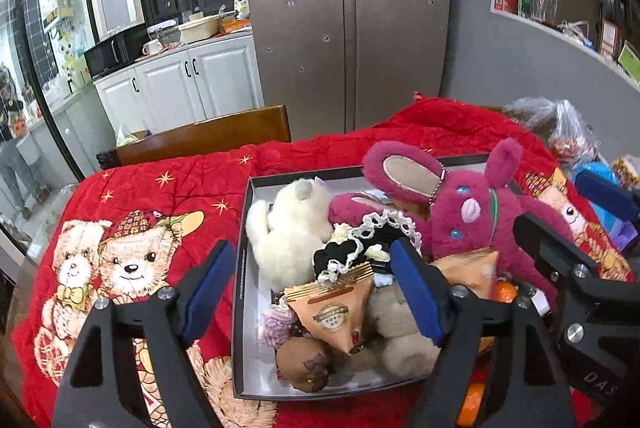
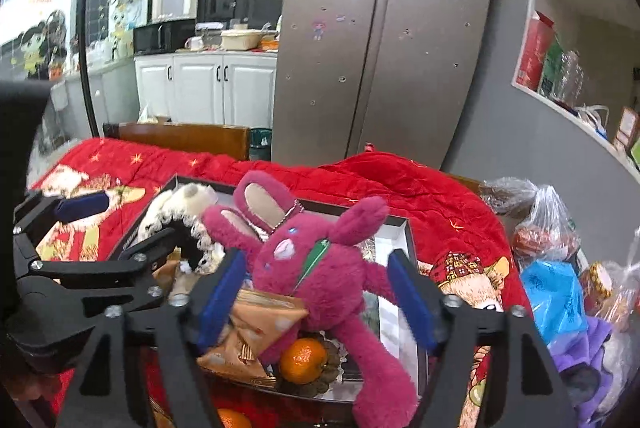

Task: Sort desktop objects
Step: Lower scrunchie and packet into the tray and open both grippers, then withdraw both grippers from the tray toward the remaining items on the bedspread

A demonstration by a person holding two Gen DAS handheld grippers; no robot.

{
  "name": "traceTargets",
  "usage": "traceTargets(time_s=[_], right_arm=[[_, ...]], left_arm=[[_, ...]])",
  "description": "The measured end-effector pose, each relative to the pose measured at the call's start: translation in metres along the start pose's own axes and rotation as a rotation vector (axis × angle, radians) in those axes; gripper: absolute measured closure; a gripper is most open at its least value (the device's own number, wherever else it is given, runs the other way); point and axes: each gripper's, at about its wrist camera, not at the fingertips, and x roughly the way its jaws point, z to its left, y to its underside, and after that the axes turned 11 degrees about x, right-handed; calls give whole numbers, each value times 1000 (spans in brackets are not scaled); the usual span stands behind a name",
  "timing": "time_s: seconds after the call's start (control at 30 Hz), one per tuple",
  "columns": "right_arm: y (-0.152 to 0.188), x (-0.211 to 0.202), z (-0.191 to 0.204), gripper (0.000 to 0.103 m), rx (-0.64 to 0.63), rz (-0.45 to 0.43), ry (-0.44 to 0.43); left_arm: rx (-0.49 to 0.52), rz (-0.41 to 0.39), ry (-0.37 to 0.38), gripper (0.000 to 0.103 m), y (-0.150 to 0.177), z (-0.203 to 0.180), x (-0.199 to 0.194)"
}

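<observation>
Red quilted cloth (image 1: 168,187) printed with teddy bears covers the table, and a shallow black-rimmed box (image 1: 242,268) sits on it at the centre of the left wrist view. The box is heaped with toys: a white plush animal (image 1: 288,228) at its upper left, a magenta plush rabbit (image 1: 468,224) sprawled across its right side, a black crocheted piece with white lace edging (image 1: 352,248) between them, a tan triangular snack packet (image 1: 340,312) in front, and a beige plush bear (image 1: 400,332) just beside the packet.

The left gripper (image 1: 316,288) hovers over the box's lower left, its blue-padded jaws spread wide and holding nothing.

In the right wrist view the right gripper (image 2: 316,292) is likewise spread, its blue pads either side of the rabbit's (image 2: 324,268) body without pressing it. A mandarin orange (image 2: 303,360) lies low in the box, under the rabbit. Plastic bags (image 2: 552,268) crowd the right edge. A steel fridge (image 2: 380,39) stands behind.
</observation>
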Motion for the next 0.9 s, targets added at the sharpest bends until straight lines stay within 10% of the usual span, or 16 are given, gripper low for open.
traceTargets(time_s=[0.43,0.9], right_arm=[[-3,-13,-1,23,30,-13,7],[5,-119,6,23,10,-89,-8]], left_arm=[[-22,-15,41,22,1,-1,-17],[-30,-140,49,19,42,-2,-152]])
